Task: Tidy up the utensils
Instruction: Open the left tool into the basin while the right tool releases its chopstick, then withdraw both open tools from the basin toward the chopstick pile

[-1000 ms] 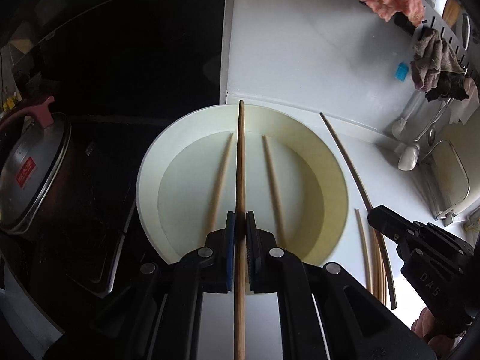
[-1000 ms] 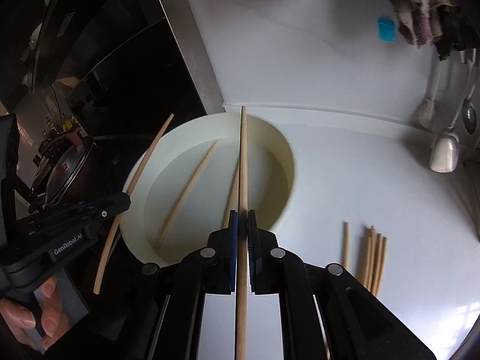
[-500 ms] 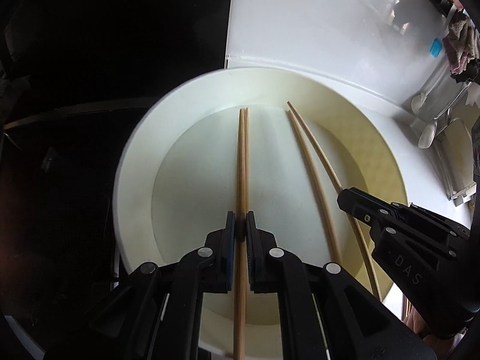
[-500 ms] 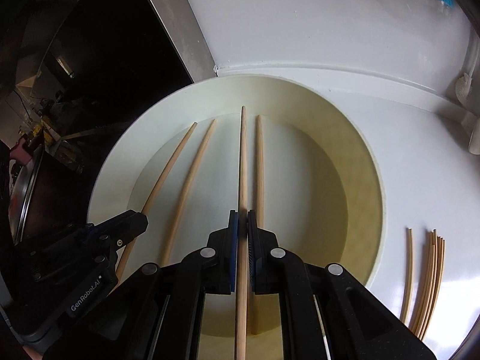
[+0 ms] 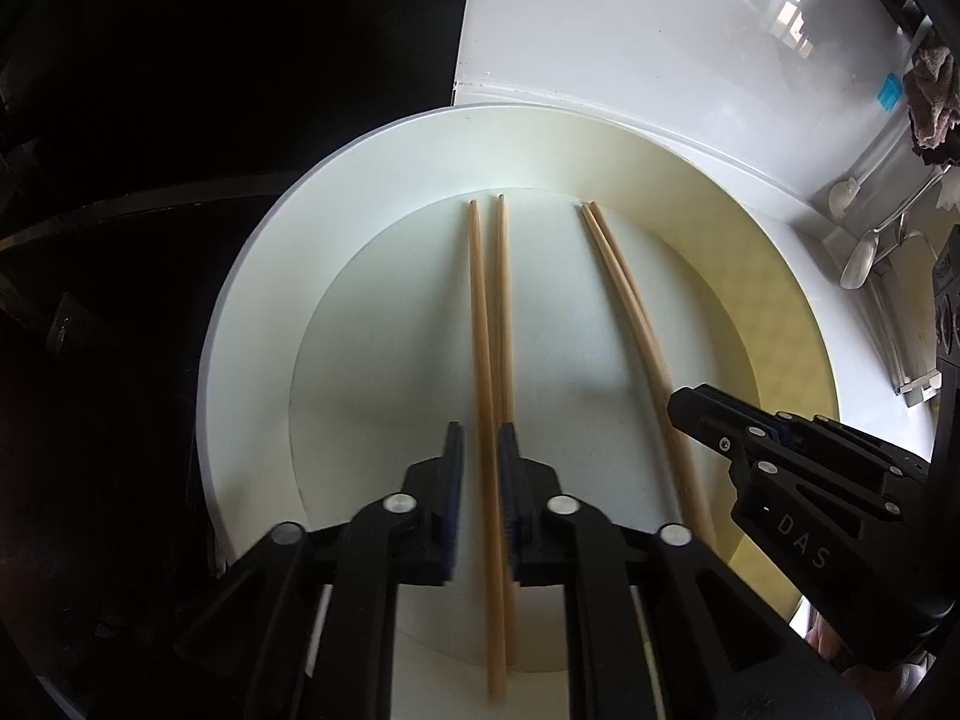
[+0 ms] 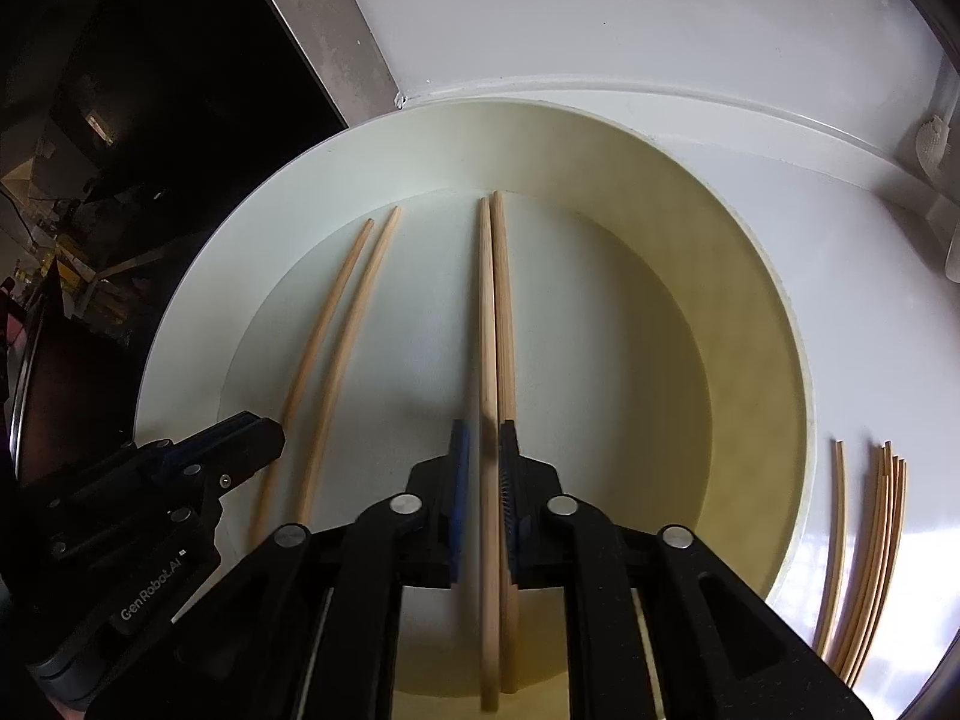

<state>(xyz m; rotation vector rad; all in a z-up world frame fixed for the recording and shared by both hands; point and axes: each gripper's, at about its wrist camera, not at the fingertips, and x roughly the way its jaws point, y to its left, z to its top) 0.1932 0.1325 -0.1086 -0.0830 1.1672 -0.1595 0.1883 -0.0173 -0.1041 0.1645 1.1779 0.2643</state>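
I count 4 chopsticks lying in the cream bowl (image 5: pixel 372 192), set out as 2 pairs. The left pair (image 5: pixel 489 324) runs straight under my left gripper (image 5: pixel 480 456), whose pads (image 5: pixel 451 468) stand apart on either side of a stick without touching it, so I judge that stick released. The right pair (image 6: pixel 497 324) lies the same way beneath my right gripper (image 6: pixel 482 456); its pads (image 6: pixel 458 468) are also parted, with a narrow gap round the wood, which looks slightly blurred there. Each pair rests on the flat floor of the bowl, tips toward the far wall, the 2 pairs well apart from each other.

So the part I can call done is 4 sticks paired and in the bowl. What is left sits on the white counter (image 6: pixel 690 18) just right of the bowl: a loose bundle of chopsticks (image 6: pixel 882 540) with 1 single chopstick (image 6: pixel 840 516) lying a little apart from it on the bowl side. I cannot count the bundle exactly, though it looks like at least 4. By my reckoning the job is somewhere near its middle, and the right gripper is the closer one to that bundle.
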